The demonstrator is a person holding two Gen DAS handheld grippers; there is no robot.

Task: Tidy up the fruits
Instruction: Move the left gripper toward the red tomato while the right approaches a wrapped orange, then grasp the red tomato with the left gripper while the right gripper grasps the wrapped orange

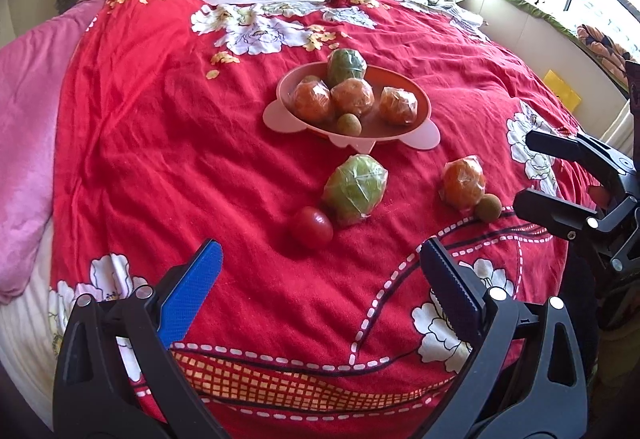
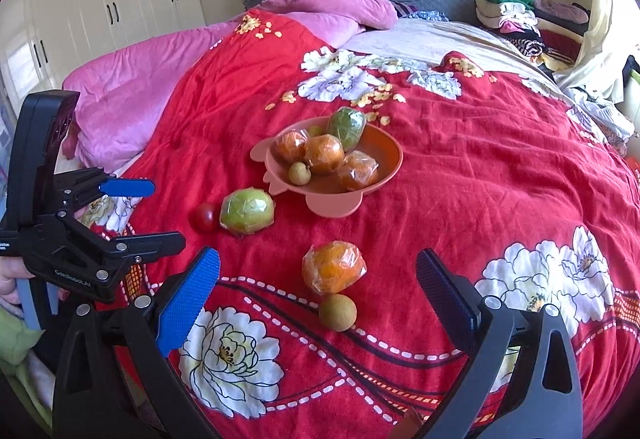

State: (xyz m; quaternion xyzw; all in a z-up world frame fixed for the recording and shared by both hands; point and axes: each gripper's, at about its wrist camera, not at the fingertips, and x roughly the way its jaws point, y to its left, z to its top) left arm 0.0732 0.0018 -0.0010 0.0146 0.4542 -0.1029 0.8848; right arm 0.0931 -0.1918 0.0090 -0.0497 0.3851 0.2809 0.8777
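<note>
Apparently level, both grippers (image 1: 320,267) (image 2: 318,277) hover agape above bedspread (image 1: 240,179).

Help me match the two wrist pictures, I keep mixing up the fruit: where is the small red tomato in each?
Left wrist view: the tomato lies low of centre, touching the wrapped green fruit.
Right wrist view: the tomato lies left of centre, beside that green fruit.
Shared landmark: the pink bowl beyond it.

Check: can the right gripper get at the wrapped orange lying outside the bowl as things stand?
Probably yes. The right gripper is open and the wrapped orange lies just ahead between its fingers, nothing above it. Only the small brown fruit touching its near side might get nudged.
</note>
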